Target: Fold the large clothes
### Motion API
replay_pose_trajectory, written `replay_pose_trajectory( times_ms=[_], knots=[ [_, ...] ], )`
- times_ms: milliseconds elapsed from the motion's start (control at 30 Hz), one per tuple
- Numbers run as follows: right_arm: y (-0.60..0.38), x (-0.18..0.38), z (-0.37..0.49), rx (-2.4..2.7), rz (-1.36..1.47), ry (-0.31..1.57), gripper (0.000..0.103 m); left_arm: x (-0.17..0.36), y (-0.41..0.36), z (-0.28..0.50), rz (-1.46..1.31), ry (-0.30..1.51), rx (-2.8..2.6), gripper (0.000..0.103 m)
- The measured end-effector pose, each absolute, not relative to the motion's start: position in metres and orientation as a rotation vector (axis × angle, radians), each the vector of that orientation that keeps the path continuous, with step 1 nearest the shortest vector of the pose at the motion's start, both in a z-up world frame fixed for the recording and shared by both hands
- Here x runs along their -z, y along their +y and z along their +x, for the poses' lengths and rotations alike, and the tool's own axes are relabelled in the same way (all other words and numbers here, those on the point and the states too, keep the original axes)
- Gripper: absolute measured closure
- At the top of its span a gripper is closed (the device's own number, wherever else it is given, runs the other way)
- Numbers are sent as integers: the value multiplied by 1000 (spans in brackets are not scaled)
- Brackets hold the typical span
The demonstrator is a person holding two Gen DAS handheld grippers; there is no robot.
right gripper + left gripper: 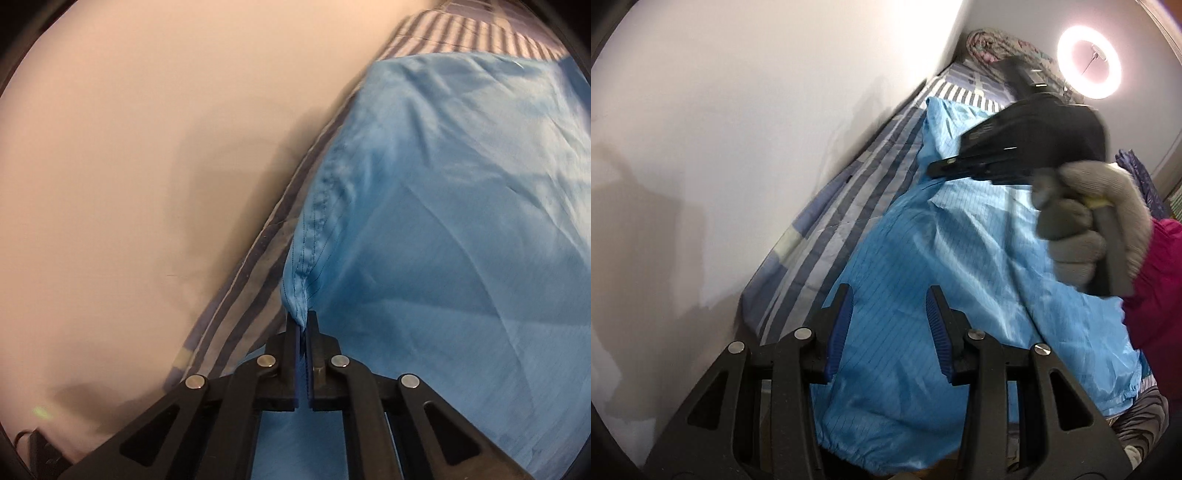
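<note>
Two claws work the blue garment (424, 221) on the striped bed (827, 206): right gripper (303, 325) pinches its stitched edge, left gripper (890, 317) hangs half-open just above the cloth. Better lift that edge evenly, keeping tension.

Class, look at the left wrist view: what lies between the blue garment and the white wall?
A strip of the striped bedsheet runs between the blue garment and the wall; nothing else lies on it. The right wrist view shows the same strip.
</note>
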State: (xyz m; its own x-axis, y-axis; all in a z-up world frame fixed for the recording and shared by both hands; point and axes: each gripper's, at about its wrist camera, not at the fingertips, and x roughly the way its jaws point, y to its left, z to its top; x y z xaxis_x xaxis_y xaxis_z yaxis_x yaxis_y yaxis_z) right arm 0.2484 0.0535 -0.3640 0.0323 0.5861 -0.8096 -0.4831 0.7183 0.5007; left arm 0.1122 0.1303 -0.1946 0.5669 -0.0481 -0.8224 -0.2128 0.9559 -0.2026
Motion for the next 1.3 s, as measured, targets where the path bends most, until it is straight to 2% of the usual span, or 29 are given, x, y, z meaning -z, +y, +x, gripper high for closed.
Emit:
replay_pose_trajectory(
  times_ms=[67, 267, 367, 533, 567, 633, 733, 867, 967, 1000, 1033, 1100, 1233, 1267, 1300],
  knots=[
    [36, 364, 250, -842, 131, 1291, 103, 197, 127, 121, -297, 971, -87, 52],
    [-23, 352, 257, -884, 234, 1265, 103, 202, 113, 150, -211, 1001, -47, 51],
    [-44, 354, 260, -887, 275, 1258, 103, 212, 109, 158, -189, 1033, -23, 39],
    [-73, 359, 270, -904, 348, 1256, 103, 241, 112, 164, -211, 1124, 23, 40],
    [-80, 360, 271, -905, 359, 1253, 103, 244, 112, 165, -222, 1127, 38, 45],
    [-95, 363, 273, -905, 373, 1250, 103, 244, 108, 163, -201, 1128, 44, 92],
    [-107, 362, 271, -905, 397, 1245, 103, 235, 101, 156, -186, 1103, 70, 99],
    [-132, 345, 273, -906, 439, 1224, 103, 211, 88, 138, -176, 1040, 114, 101],
    [-157, 345, 273, -889, 458, 1220, 103, 193, 83, 119, -137, 979, 98, 97],
    [-167, 348, 273, -872, 460, 1221, 103, 192, 83, 117, -139, 986, 99, 83],
    [-175, 351, 274, -859, 464, 1224, 103, 192, 86, 114, -146, 994, 99, 61],
    [-195, 359, 277, -830, 504, 1236, 103, 201, 91, 112, -154, 1016, 79, 36],
    [-215, 376, 279, -805, 550, 1250, 103, 233, 91, 121, -163, 1119, 67, 37],
    [-217, 377, 279, -803, 545, 1250, 103, 241, 88, 122, -157, 1135, 71, 41],
    [-219, 377, 279, -801, 533, 1249, 103, 244, 86, 123, -153, 1136, 73, 58]
  ],
)
